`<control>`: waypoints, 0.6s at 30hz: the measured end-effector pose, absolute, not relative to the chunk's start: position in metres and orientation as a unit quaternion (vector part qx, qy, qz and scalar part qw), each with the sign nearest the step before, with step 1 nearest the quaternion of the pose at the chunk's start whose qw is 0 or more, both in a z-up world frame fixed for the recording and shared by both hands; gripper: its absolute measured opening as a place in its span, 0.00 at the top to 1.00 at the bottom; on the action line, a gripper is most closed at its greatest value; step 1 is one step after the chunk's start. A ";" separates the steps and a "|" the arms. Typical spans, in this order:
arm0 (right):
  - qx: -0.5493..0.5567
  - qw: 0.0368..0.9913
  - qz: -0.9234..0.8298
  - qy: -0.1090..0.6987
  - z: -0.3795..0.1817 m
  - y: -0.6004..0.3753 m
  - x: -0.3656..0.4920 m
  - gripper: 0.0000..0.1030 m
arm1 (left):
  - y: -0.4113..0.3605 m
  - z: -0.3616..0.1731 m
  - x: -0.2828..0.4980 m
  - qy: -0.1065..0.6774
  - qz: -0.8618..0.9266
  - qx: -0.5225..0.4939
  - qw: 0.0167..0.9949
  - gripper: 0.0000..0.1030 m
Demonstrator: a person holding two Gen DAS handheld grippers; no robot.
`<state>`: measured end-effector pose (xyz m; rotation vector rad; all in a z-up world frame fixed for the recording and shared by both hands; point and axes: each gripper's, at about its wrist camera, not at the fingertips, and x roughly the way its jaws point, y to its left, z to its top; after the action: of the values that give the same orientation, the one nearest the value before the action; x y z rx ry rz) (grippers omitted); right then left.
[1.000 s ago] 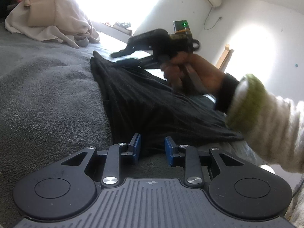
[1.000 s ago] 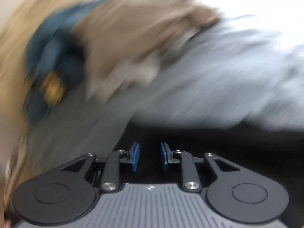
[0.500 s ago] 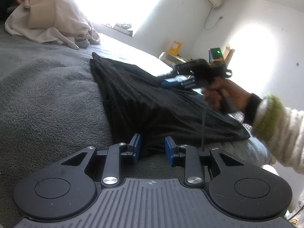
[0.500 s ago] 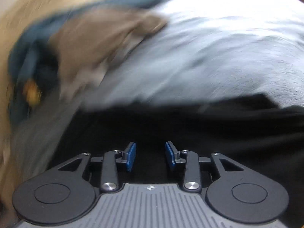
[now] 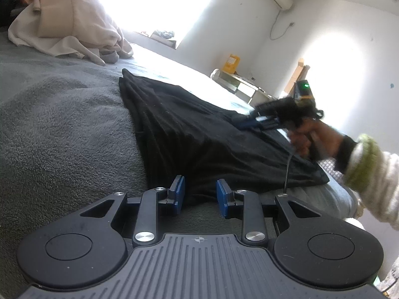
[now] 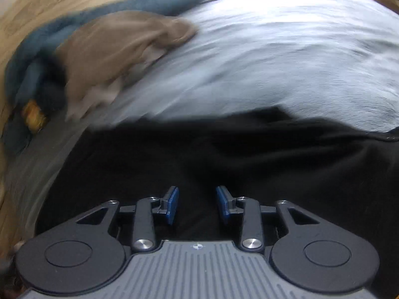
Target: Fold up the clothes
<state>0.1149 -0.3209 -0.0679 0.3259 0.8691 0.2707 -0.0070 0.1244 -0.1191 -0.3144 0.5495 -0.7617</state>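
Hovering agape: left gripper [image 5: 200, 195], right gripper [image 6: 197, 204], over black garment [image 5: 199, 139].

Blown-out window [image 5: 154, 2] glare floods the left view; the right view is motion-blurred, edges fisheye-warped.

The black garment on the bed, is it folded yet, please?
Not neatly: the black garment lies spread and rumpled on the grey blanket.
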 end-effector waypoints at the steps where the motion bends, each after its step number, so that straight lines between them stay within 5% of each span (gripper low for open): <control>1: 0.182 0.891 0.110 0.402 -0.067 -0.334 0.122 0.77 | 0.124 -0.119 -0.007 0.264 -0.365 -0.150 0.880 0.72; 7: 0.201 0.911 0.055 0.356 -0.044 -0.378 0.107 0.73 | 0.125 -0.119 -0.006 0.266 -0.367 -0.155 0.878 0.72; 13: 0.135 0.878 0.179 0.422 -0.054 -0.355 0.057 0.70 | 0.127 -0.120 -0.003 0.270 -0.369 -0.166 0.874 0.72; 16: 0.136 0.886 0.147 0.419 -0.068 -0.373 0.074 0.83 | 0.126 -0.119 -0.004 0.271 -0.365 -0.164 0.875 0.72; 18: 0.177 0.901 0.090 0.387 -0.068 -0.404 0.091 0.82 | 0.125 -0.119 -0.005 0.272 -0.364 -0.162 0.876 0.72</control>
<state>0.0909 -0.4039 -0.0684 0.3661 0.7997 0.1862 -0.0046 0.1254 -0.1191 -0.3381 0.5669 -0.7598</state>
